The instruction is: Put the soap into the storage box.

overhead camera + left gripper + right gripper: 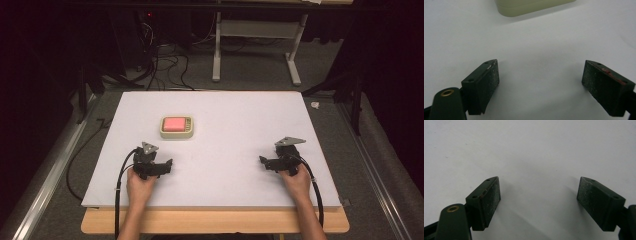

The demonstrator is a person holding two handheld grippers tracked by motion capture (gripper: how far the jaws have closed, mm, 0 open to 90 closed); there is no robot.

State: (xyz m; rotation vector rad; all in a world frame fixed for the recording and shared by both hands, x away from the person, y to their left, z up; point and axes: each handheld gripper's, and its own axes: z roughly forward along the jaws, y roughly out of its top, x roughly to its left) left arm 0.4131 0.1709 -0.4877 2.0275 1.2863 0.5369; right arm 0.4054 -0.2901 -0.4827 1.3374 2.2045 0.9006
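Note:
A small cream box with a pink top [177, 126] sits on the white board [225, 120], left of centre. Its cream lower edge [531, 6] appears at the top of the left gripper view. My left gripper [152, 165] rests on the board just below the box, held by a hand, jaws wide apart with nothing between them [540, 82]. My right gripper [280, 161] lies near the board's right front, also held by a hand, and stands open over bare white surface [537, 200].
The white board lies on a wooden table [215, 222]. Black cables [120, 190] trail from both grippers toward the front edge. Beyond the board are a grey floor, loose cables [165, 65] and the legs of a white stand [255, 50].

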